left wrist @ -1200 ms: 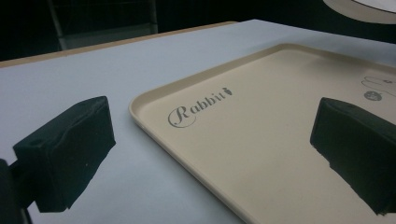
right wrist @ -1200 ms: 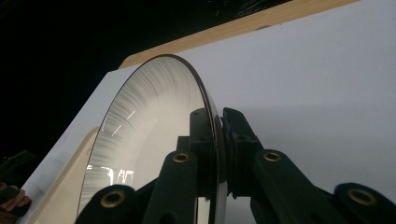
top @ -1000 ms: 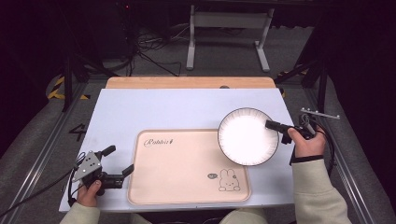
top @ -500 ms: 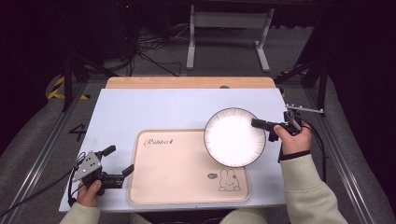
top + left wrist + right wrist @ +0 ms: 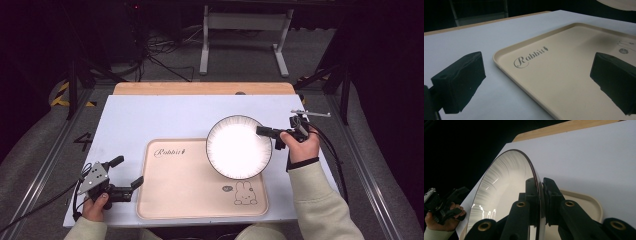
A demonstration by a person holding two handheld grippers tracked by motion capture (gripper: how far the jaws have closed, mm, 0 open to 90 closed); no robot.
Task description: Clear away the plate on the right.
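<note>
While the high view lays out the whole desk [image 5: 150,115], it shows the right tool [image 5: 270,133] clamped on the right rim of a white plate [image 5: 239,148], which sits over the tray's [image 5: 190,190] far right corner, toward the desk's right edge. The right gripper view adds what that view hides: the jaws pinch the dark-edged rim from both faces, and the plate's ribbed inner wall. The left tool [image 5: 127,172] rests near the desk's near left corner, jaws spread wide with nothing between them. The left gripper view alone makes the tray's "Rabbit" lettering [image 5: 530,57] readable.
</note>
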